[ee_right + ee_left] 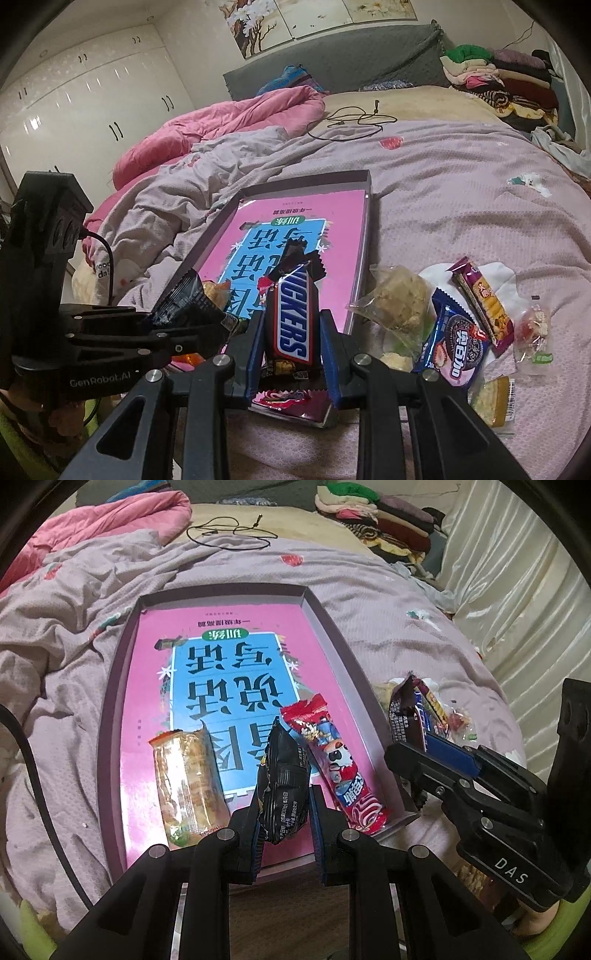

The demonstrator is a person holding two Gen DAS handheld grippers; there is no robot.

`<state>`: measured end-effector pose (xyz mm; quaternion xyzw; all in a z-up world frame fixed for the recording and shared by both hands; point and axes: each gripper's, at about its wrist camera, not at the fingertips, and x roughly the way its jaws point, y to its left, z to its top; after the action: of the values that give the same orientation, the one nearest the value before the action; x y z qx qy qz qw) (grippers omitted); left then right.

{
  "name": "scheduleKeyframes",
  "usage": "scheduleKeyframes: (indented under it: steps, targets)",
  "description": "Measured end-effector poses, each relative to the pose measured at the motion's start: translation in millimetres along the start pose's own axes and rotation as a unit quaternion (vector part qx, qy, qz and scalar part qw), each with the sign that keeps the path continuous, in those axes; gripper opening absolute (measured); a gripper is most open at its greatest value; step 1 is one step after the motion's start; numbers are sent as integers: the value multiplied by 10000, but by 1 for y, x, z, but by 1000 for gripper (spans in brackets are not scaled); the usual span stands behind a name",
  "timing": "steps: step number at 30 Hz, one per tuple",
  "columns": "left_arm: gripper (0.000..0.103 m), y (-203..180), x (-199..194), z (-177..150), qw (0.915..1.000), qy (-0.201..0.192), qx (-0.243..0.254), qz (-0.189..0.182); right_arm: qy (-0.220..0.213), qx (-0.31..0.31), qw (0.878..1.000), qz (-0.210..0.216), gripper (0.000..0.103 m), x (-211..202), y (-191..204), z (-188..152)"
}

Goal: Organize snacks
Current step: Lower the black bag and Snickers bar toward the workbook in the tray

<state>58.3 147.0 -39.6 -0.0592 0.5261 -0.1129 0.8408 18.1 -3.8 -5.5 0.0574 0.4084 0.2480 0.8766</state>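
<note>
Your right tongs [291, 339] pinch a Snickers bar [293, 321], its name plain in white on blue, held upright over the near end of the shallow tray [364, 236]. Your left tongs [284, 812] pinch a black snack packet [282, 786] with small white print too fine to read, above the tray's near edge. A pink and blue book [221, 686] with large Chinese characters lines the tray floor. On it lie a clear-wrapped biscuit pack [188, 779] and a red stick packet [332, 757] with a cartoon figure. Just right of the tray, loose on the lilac bedsheet [461, 192], are a blue Oreo-style cookie pack [458, 347] with Chinese lettering, a purple and yellow bar [484, 302], a clear bag of pale pastry [399, 299] and a small clear sweet wrapper [533, 328]. Farther up the bed lie a pink quilt [229, 122], a black cable [354, 122] and stacked folded clothes [498, 77] by the grey headboard [351, 55]. White wardrobes [92, 92] fill the left wall.
</note>
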Motion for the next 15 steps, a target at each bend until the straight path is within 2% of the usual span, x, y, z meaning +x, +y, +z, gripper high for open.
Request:
scheduleKeyframes:
  steps: [15]
  targets:
    - [22,4,12,-2,9998,195,-6,88,140,-55,9996,-238,29,16,-1,1]
